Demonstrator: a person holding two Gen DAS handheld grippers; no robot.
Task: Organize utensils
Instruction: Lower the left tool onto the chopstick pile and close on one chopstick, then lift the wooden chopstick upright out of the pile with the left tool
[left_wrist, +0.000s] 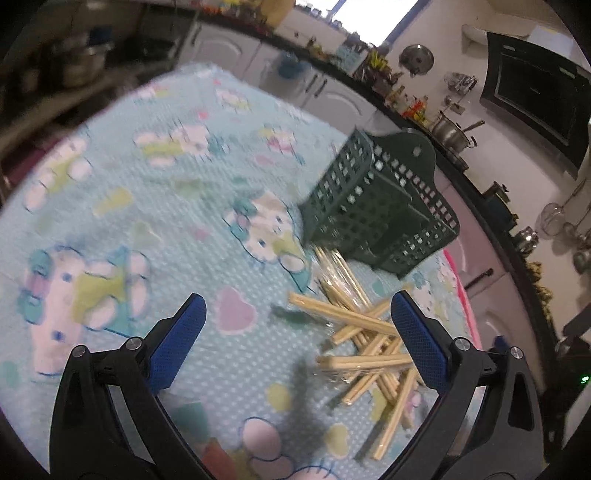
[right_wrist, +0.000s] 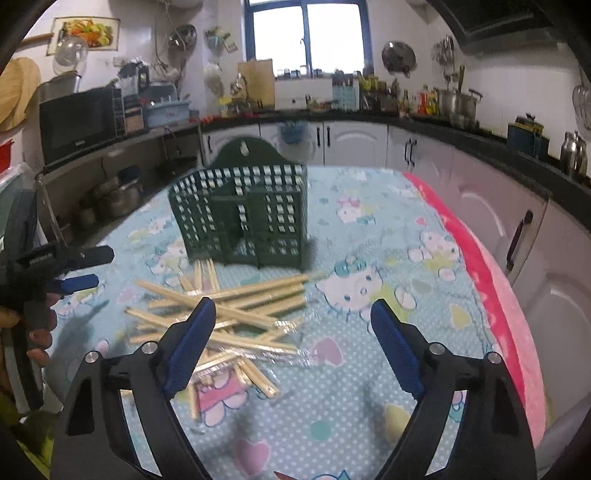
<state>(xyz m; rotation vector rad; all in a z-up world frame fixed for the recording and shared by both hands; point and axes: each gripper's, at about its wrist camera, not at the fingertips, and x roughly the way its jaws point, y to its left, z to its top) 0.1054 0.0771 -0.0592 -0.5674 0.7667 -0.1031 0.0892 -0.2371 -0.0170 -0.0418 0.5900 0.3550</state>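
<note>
Where chopsticks (right_wrist: 229, 314) lie heaped, green basket (right_wrist: 243, 218) upright

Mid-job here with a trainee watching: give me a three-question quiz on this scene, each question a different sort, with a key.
1. True or false: the green perforated plastic utensil basket already holds chopsticks.
2. Multiple choice: the pale wooden chopsticks lie (A) in a loose pile on the blue cartoon-print tablecloth in front of the basket, (B) bundled inside the basket, (C) between the right gripper's pads.
3. Fill in: the left gripper and right gripper both stand ____, with nothing held.

Key: 1 false, its visible compartments look empty; 2 A; 3 open.
</note>
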